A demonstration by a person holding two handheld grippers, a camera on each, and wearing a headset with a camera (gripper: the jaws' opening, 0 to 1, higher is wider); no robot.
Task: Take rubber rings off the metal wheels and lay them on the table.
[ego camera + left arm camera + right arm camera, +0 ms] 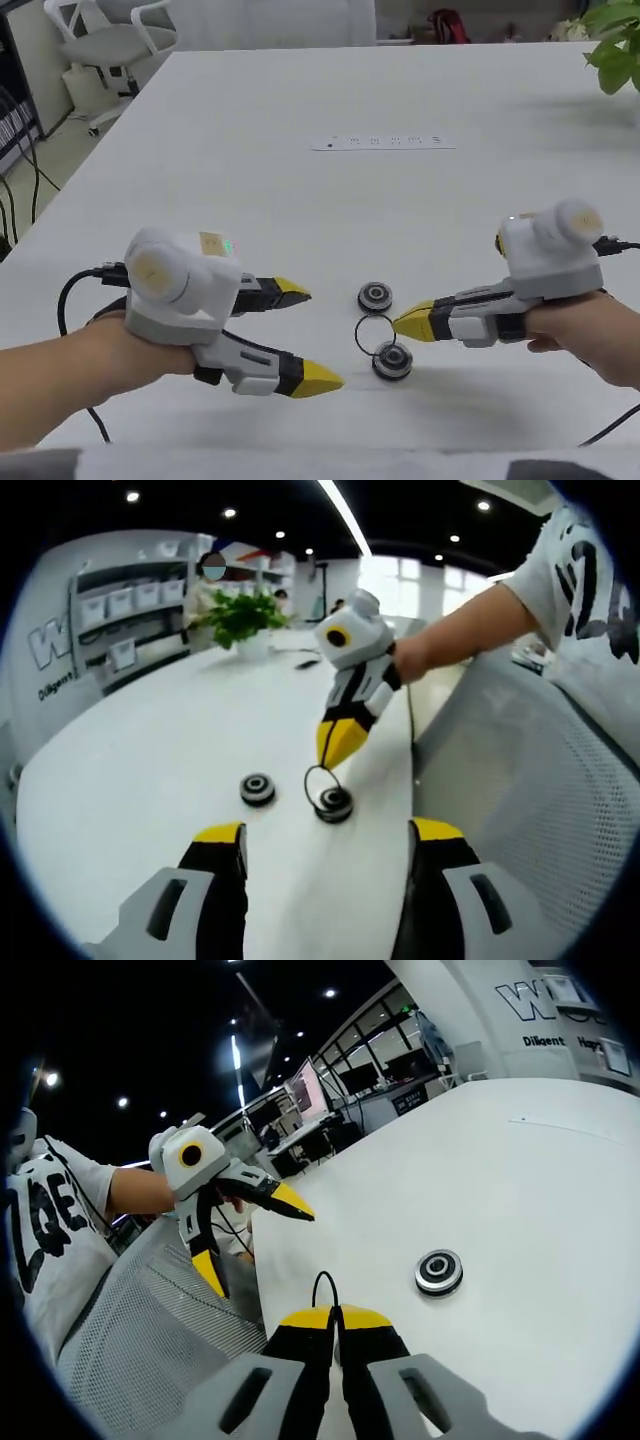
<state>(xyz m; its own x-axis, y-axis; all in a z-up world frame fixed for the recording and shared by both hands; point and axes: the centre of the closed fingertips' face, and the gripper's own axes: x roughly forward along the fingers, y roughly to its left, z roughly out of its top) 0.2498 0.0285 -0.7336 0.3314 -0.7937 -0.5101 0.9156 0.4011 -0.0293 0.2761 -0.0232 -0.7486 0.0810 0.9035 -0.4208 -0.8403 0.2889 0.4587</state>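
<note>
The white bench (pixel 300 180) takes up nearly all of the head view. At lower left the left gripper (pixel 308 335) has its yellow-tipped jaws spread wide, with nothing between them. In its own view the left gripper (pixel 328 832) stands just as wide at the bottom of the frame. At right of centre the right gripper (pixel 402 322) has its jaws pressed together on the rubber ring (pixel 357 337), a thin black loop.

The ring sits just below centre, between two small round wheels with dark rims and silvery hubs. The upper metal wheel (pixel 375 296) lies flat and apart from it. The lower metal wheel (pixel 392 361) meets the ring's lower edge; whether they touch is unclear.

In the right gripper view the ring (pixel 325 1282) rises as a loop from the closed tips of the right gripper (pixel 335 1312), and one wheel (pixel 440 1271) lies to the right.

A white power strip (pixel 383 141) lies at upper centre of the head view.

On the wall at upper right of the right gripper view, a large "W" and the smaller word "Diligent" can be read.
</note>
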